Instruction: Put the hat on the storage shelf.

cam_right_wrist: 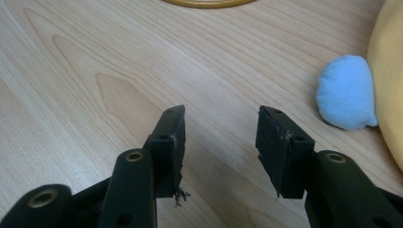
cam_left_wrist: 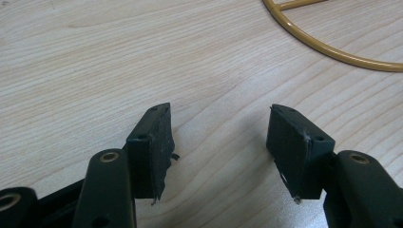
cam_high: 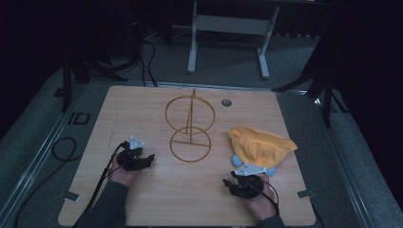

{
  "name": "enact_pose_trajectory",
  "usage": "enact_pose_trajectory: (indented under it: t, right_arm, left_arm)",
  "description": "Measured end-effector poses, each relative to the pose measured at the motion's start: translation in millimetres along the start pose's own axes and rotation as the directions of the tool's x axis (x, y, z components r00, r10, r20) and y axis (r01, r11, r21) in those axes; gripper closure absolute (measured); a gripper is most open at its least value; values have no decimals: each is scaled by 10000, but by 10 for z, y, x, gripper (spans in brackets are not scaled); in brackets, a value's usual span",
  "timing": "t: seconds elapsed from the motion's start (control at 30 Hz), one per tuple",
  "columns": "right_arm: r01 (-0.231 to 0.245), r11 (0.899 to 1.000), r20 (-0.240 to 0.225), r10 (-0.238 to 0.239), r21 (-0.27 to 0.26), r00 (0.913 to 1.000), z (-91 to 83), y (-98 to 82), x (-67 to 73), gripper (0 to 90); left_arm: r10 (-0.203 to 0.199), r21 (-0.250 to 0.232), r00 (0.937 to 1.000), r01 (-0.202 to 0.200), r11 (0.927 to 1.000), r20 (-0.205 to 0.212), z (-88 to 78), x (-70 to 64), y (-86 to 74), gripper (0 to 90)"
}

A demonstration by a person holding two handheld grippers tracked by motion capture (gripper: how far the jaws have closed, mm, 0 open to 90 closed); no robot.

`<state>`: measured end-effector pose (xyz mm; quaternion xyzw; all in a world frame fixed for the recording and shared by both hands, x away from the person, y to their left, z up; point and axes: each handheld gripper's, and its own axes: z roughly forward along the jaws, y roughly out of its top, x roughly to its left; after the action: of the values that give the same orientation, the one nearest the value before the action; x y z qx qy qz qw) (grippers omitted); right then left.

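Your left gripper [cam_high: 142, 160] and right gripper [cam_high: 233, 183] rest on the pale wooden tabletop [cam_high: 157, 199], fingers apart and empty; the yellow cloth toy with light blue paws [cam_high: 260, 145] lies just beside the right one.

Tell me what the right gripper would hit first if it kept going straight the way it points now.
Probably the gold wire stand: from the right gripper, open and empty, bare table runs to its base ring. The blue piece and yellow cloth lie off to one side.

Wire stand [cam_high: 190, 127] mid-table [cam_high: 142, 102], cloth [cam_high: 260, 144] to its right
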<state>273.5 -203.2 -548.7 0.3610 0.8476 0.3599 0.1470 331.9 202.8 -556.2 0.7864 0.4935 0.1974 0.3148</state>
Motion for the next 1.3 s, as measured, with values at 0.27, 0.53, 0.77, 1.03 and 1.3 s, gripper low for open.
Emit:
enact_pose_trajectory:
  t: [0.27, 0.53, 0.77, 1.03, 1.3]
  right_arm:
    - [-55, 10000, -15, 55, -26, 10000, -7, 1, 2, 525]
    - [-90, 9999, 27, 90, 55, 10000, 9, 10, 9, 541]
    - [-27, 9999, 160, 25, 98, 9999, -11, 16, 1, 557]
    - [-69, 9997, 188, 74, -230, 9998, -137, 106, -90, 550]
    - [136, 9995, 499, -122, -286, 9987, -188, 195, -208, 549]
  left_arm:
    - [4, -8, 10000, -4, 10000, -8, -1, -1, -3, 419]
    - [-5, -13, 10000, 5, 10000, -9, -1, -1, -2, 419]
    - [10, -14, 10000, -10, 10000, 1, 1, 0, -2, 418]
    - [8, -6, 10000, -8, 10000, -8, 1, -3, -1, 416]
    - [6, -5, 10000, -6, 10000, -5, 0, -4, -2, 416]
